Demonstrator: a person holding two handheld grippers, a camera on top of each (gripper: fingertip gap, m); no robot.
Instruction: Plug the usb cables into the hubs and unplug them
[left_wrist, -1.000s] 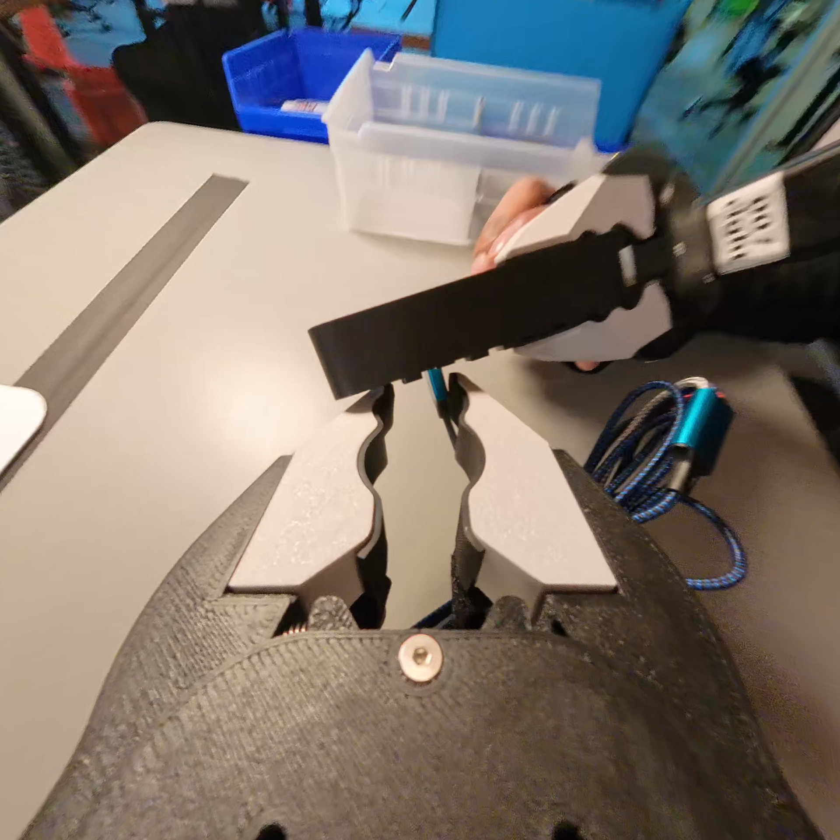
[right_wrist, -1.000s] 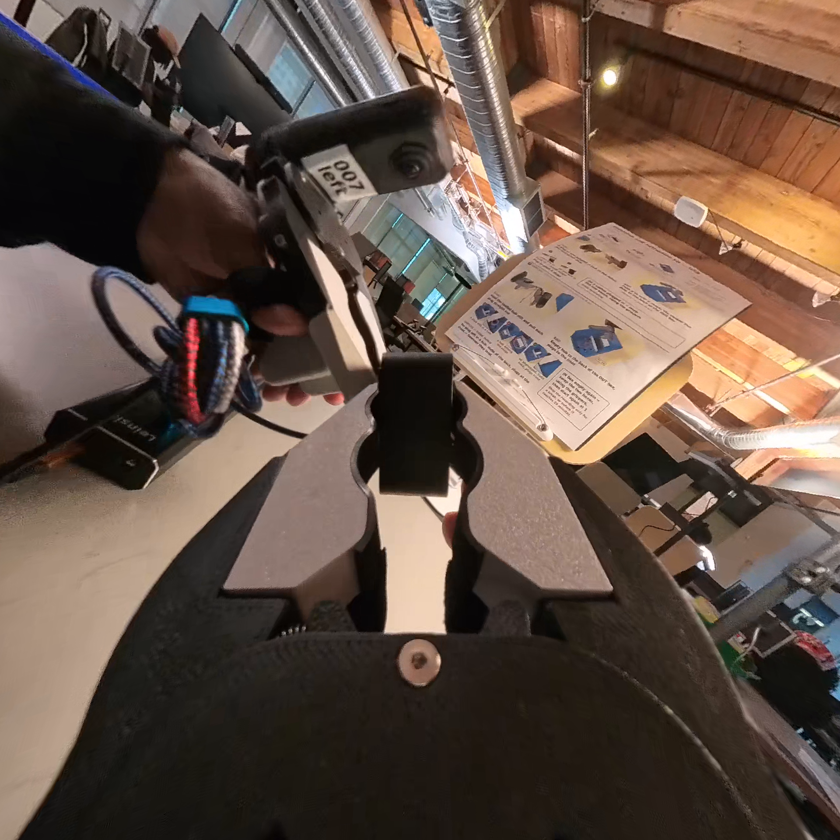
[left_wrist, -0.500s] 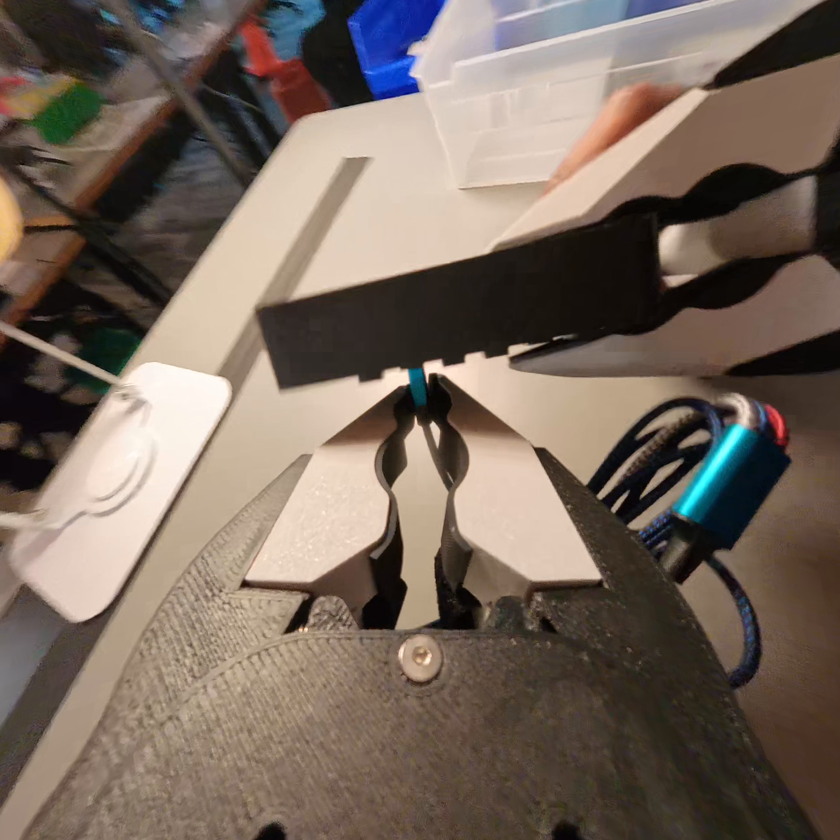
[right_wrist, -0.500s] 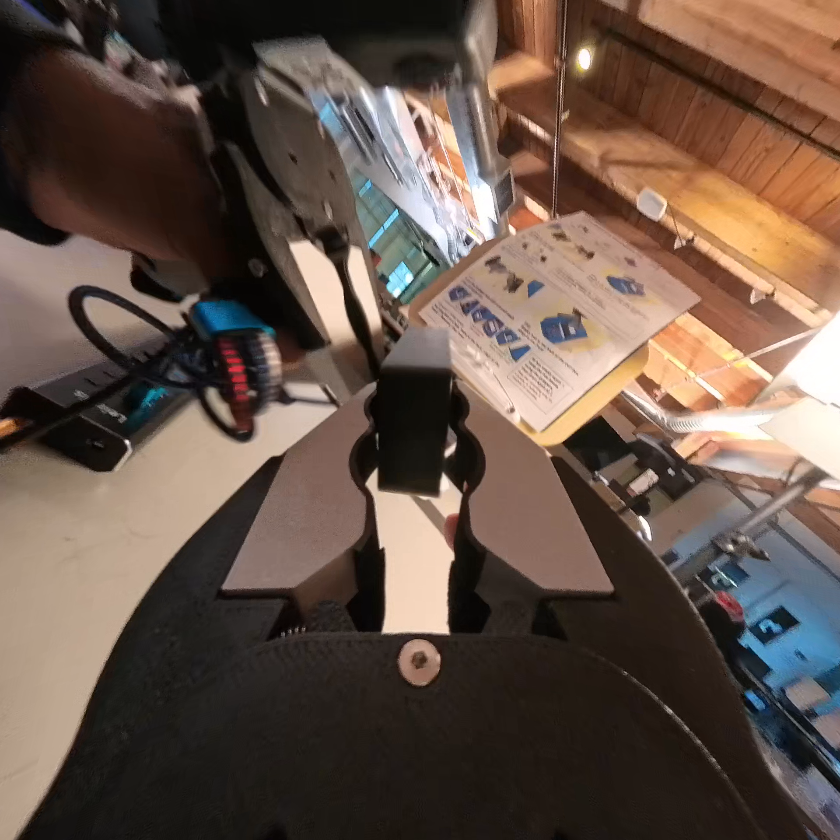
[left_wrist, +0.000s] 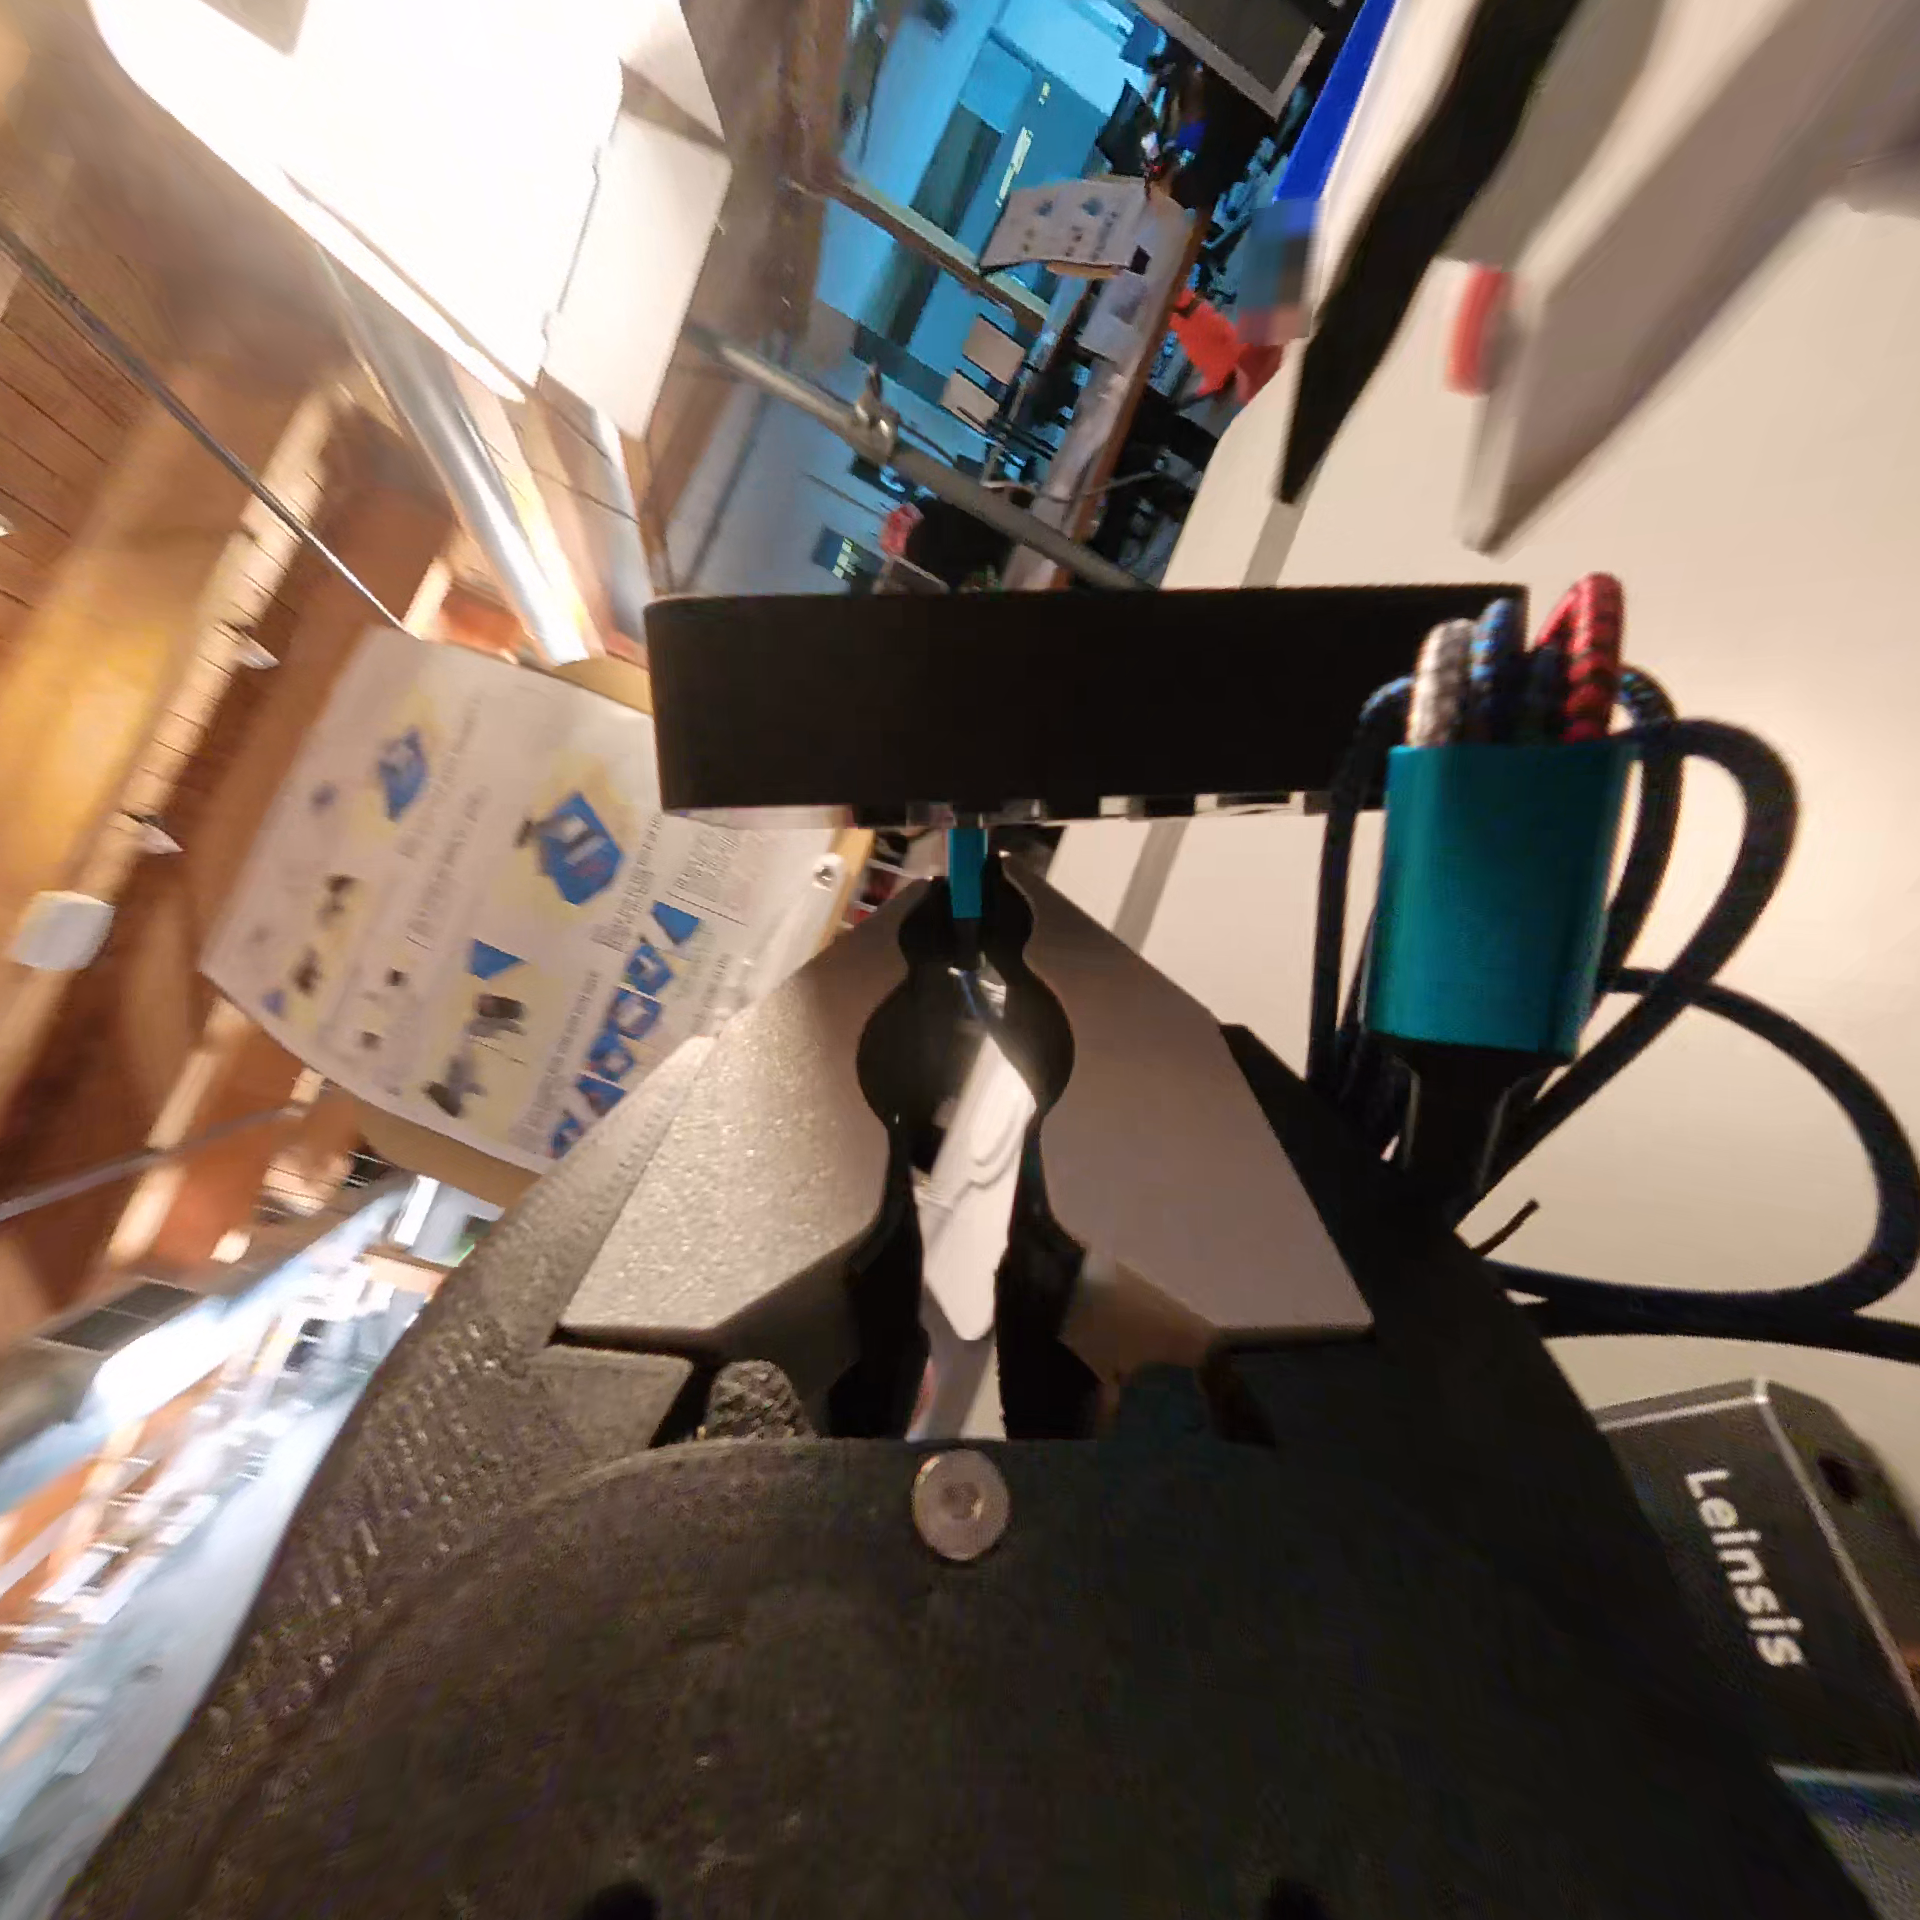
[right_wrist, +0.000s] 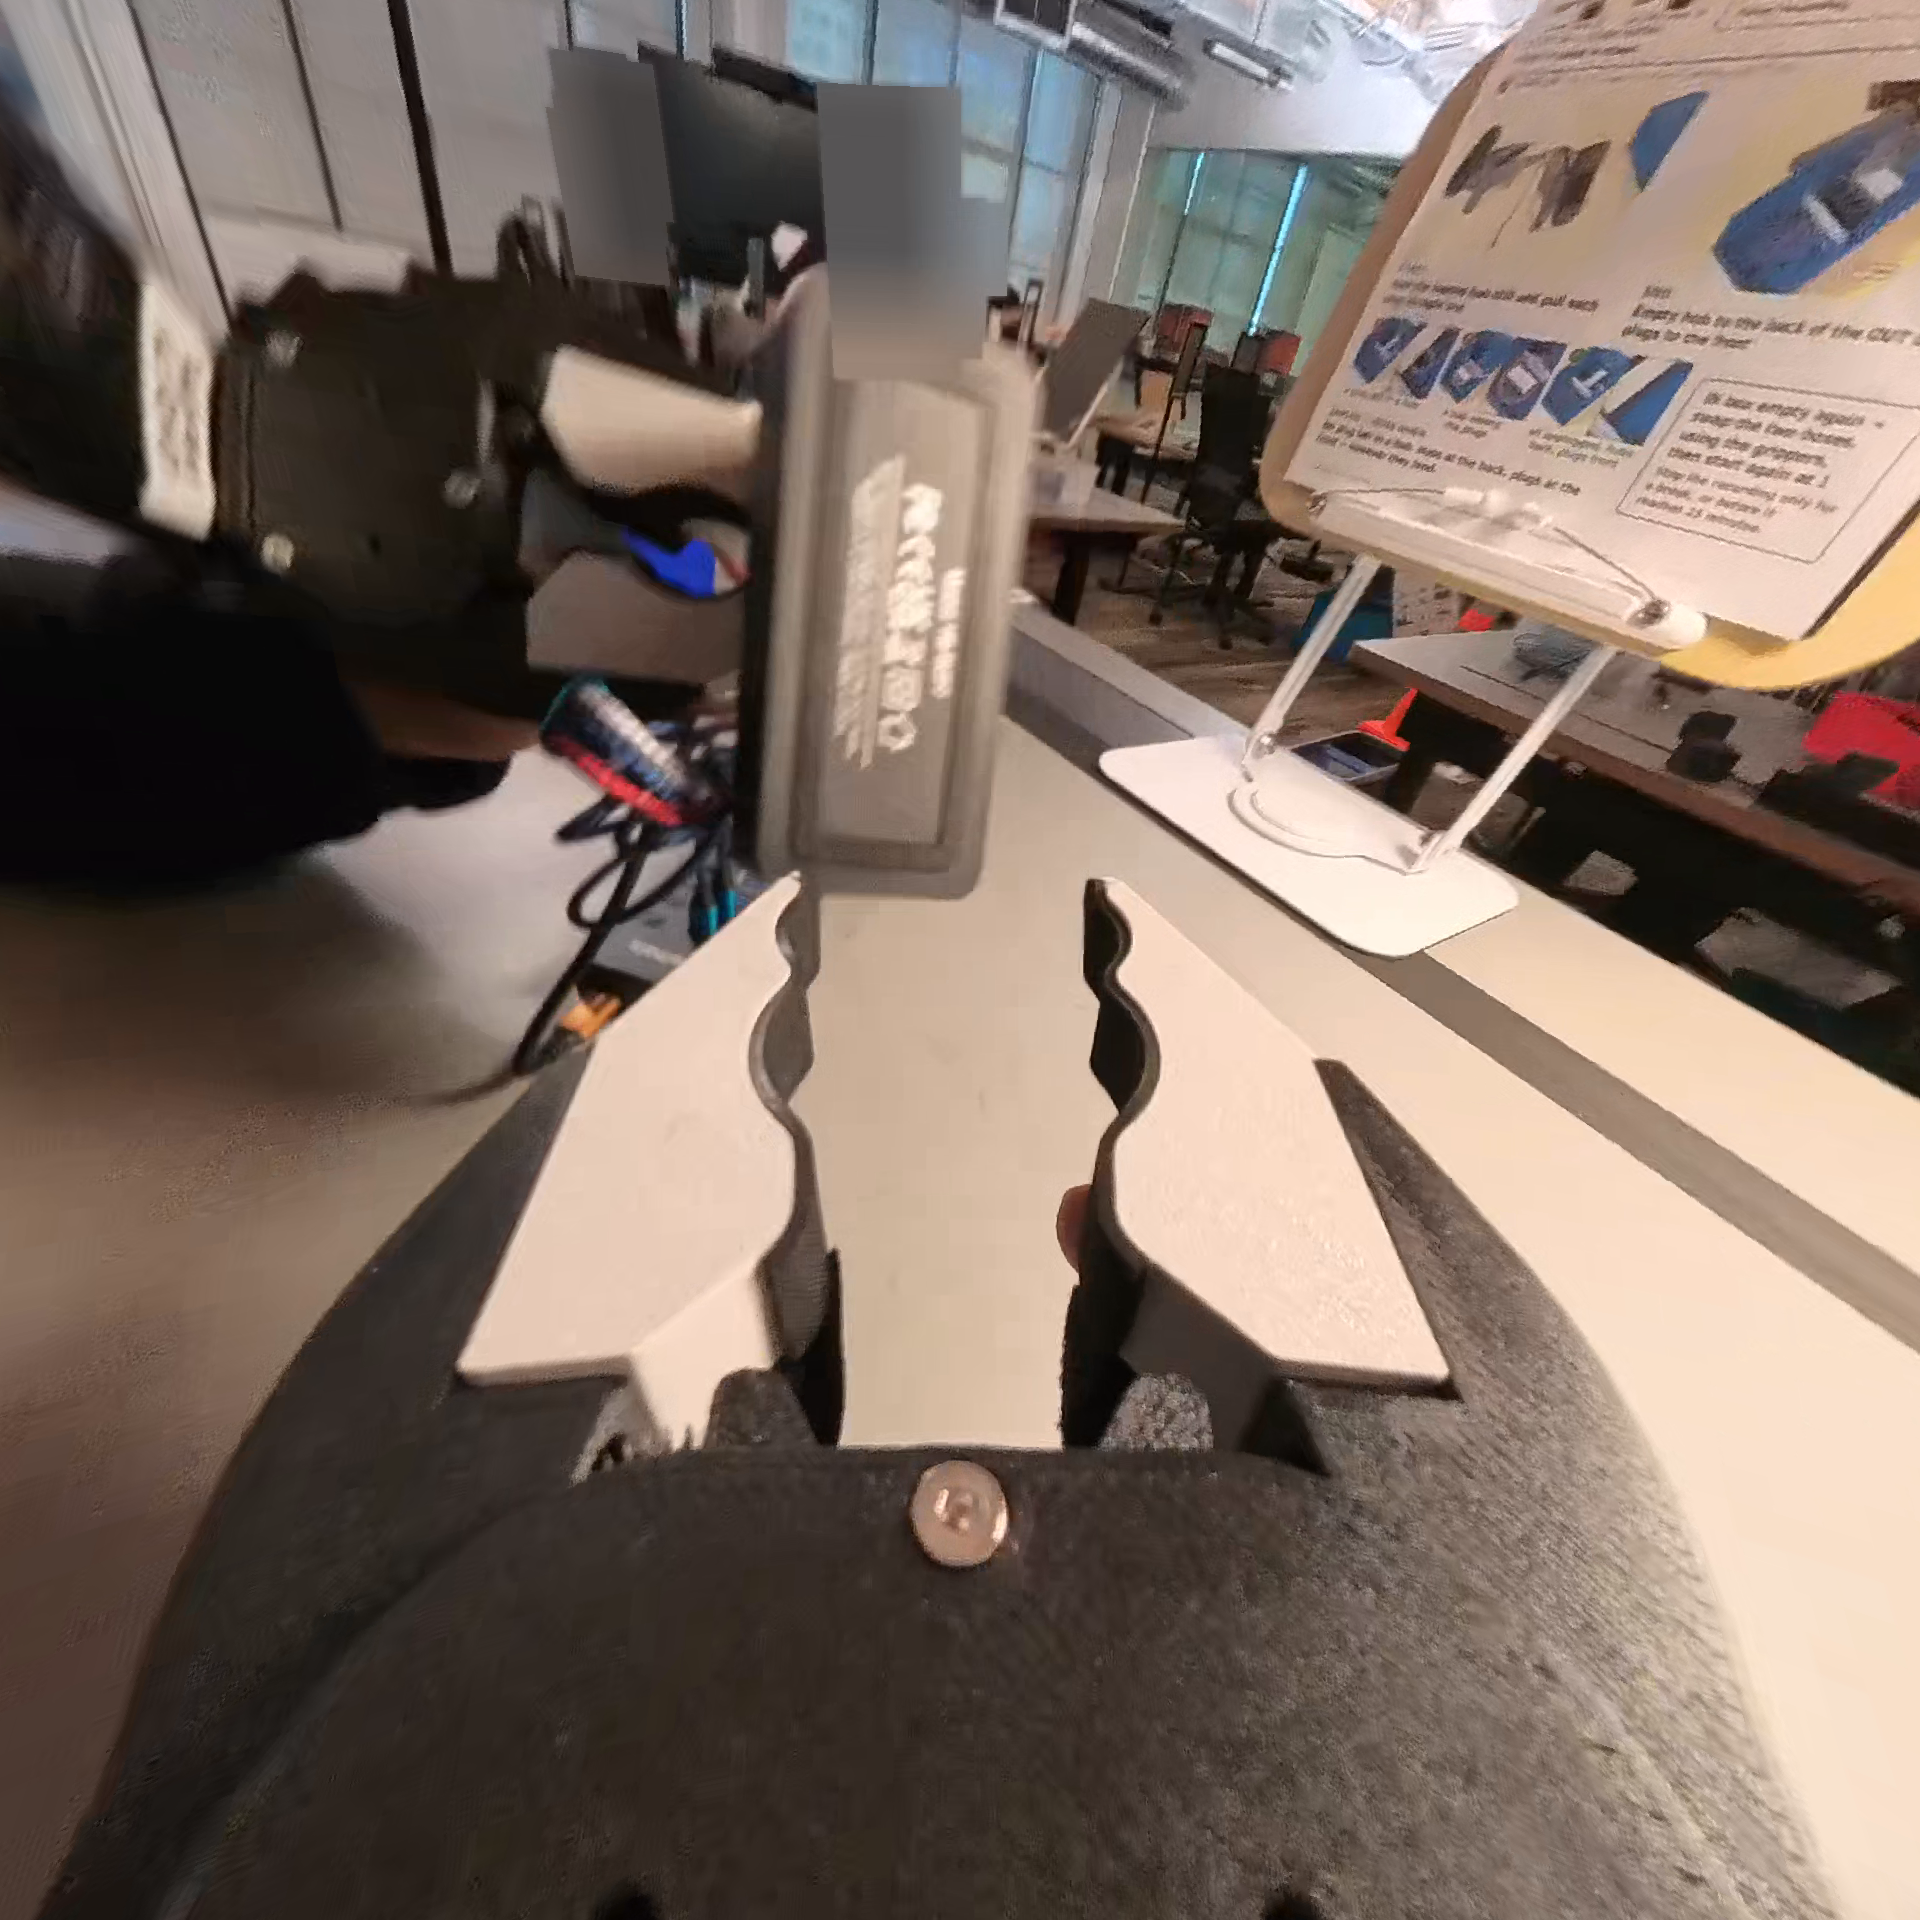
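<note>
Left hand-held gripper: fingers pressed nearly together, pinching the teal USB plug at their tips, centre of the left wrist view.
USB plug: its front end sits in the port row on the underside of the black hub; the thin cable runs back between the fingers.
Black hub: a long bar lying crosswise just above the fingertips in the left wrist view, held up off the surface; in the right wrist view it stands on end at upper centre, printed side toward the camera, somewhat blurred.
Right hand-held gripper: fingers spread wide, nothing between them; the left fingertip is just beside the hub's lower end, and whether they touch cannot be told.
Cable bundle: blue, red and grey braided cables gathered in a teal sleeve, right of centre in the left wrist view, dark loops trailing to the right edge.
Second hub: dark box with white lettering, lower right of the left wrist view, lying on the surface.
Instruction sheet: on a tan board on a clear stand with a white base, upper right of the right wrist view, on the surface.
Person: a dark-sleeved arm at the left edge of the right wrist view, behind the left hand-held gripper.
</note>
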